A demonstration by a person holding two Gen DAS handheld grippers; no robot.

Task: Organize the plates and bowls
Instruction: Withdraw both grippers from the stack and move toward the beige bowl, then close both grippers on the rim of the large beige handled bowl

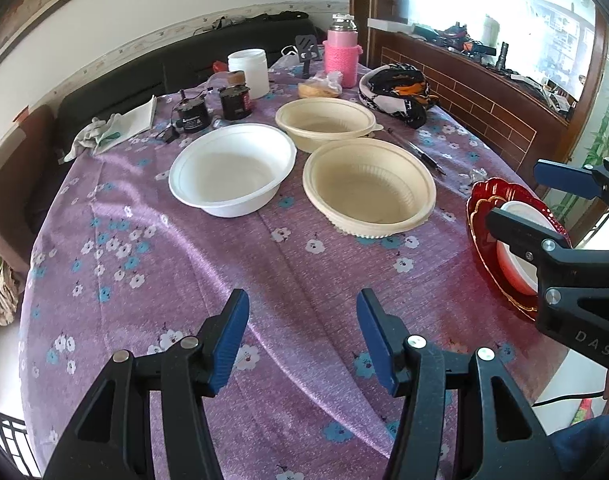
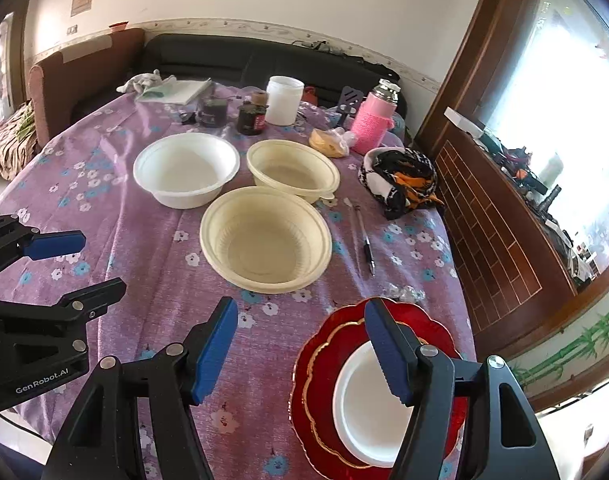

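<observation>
Three bowls stand on the purple flowered tablecloth (image 1: 184,280): a white bowl (image 1: 232,168) (image 2: 186,168), a near cream bowl (image 1: 370,188) (image 2: 266,240) and a far cream bowl (image 1: 324,122) (image 2: 292,170). At the table's right edge a red scalloped plate (image 1: 480,216) (image 2: 316,360) carries a small white dish (image 1: 518,262) (image 2: 368,400). My left gripper (image 1: 302,308) (image 2: 100,262) hovers open over bare cloth in front of the bowls. My right gripper (image 2: 300,312) (image 1: 514,192) is open above the red plate's left side, holding nothing.
A pen (image 2: 368,252) lies right of the near cream bowl. A black, white and orange cloth (image 2: 400,180), a pink flask (image 2: 374,120), a white jar (image 2: 284,100) and dark small jars (image 2: 250,120) crowd the far side. A wooden partition (image 2: 496,232) borders the table's right.
</observation>
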